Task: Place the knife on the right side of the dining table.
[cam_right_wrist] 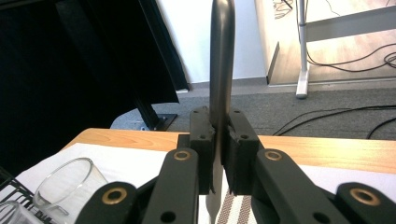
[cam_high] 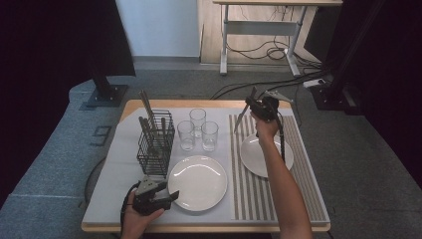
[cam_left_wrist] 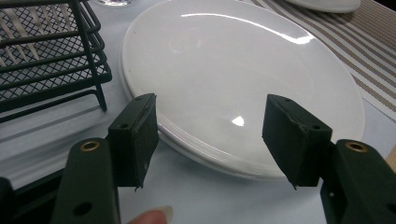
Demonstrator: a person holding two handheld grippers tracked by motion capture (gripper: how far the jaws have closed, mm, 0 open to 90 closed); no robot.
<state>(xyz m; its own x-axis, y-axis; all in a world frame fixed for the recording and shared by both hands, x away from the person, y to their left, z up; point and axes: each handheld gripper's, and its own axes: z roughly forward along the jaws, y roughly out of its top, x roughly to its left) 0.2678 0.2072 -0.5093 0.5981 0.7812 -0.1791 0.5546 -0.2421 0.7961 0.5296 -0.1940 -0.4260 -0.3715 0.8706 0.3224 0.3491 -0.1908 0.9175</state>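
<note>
A knife is pinched tight between the jaws of the right gripper, so it can be set by the far plate just below. The left gripper is held wide apart before the near plate, waiting.

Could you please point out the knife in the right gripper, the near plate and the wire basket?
knife (cam_right_wrist: 221,70), right gripper view, handle above the fingers.
near plate (cam_left_wrist: 224,70), left gripper view, bare centre.
wire basket (cam_high: 155,149), high view, front mesh wall.
</note>
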